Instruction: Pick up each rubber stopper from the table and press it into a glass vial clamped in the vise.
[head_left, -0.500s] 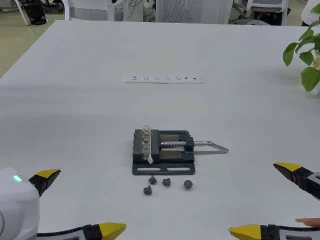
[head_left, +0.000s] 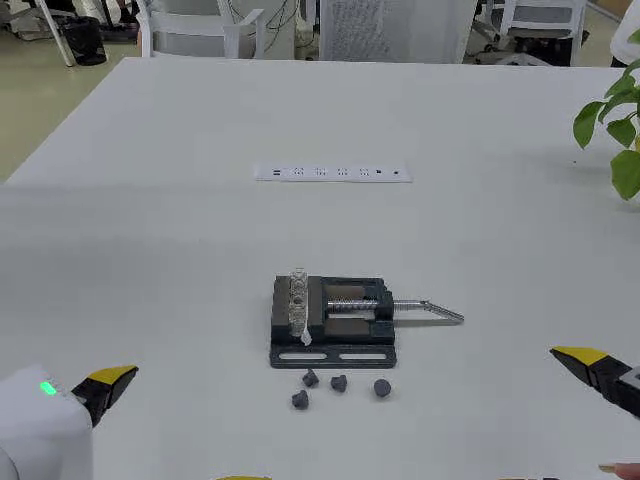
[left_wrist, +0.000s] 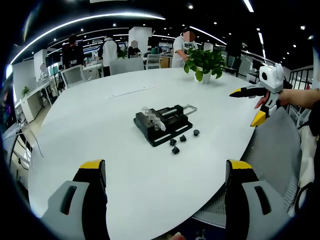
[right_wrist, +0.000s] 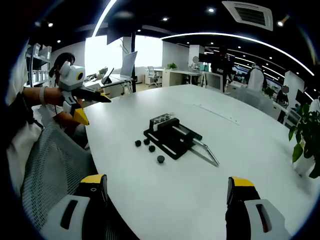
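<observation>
Left tongs (left_wrist: 166, 165) and right tongs (right_wrist: 168, 180) wide open, empty. Four stoppers (head_left: 339, 382) loose on tabletop (head_left: 200, 250) beside vise (head_left: 345, 325); vials (head_left: 298, 292) clamped. Risk: small stoppers may squirt from pinch; skewed pressing could crack glass.

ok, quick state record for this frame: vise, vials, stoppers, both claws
vise: on table, handle to the person's right
vials: row clamped upright in vise
stoppers: four, loose on table in front of vise
left claw: open, empty, short of the vise
right claw: open, empty, short of the vise
progress: no stopper picked up
</observation>
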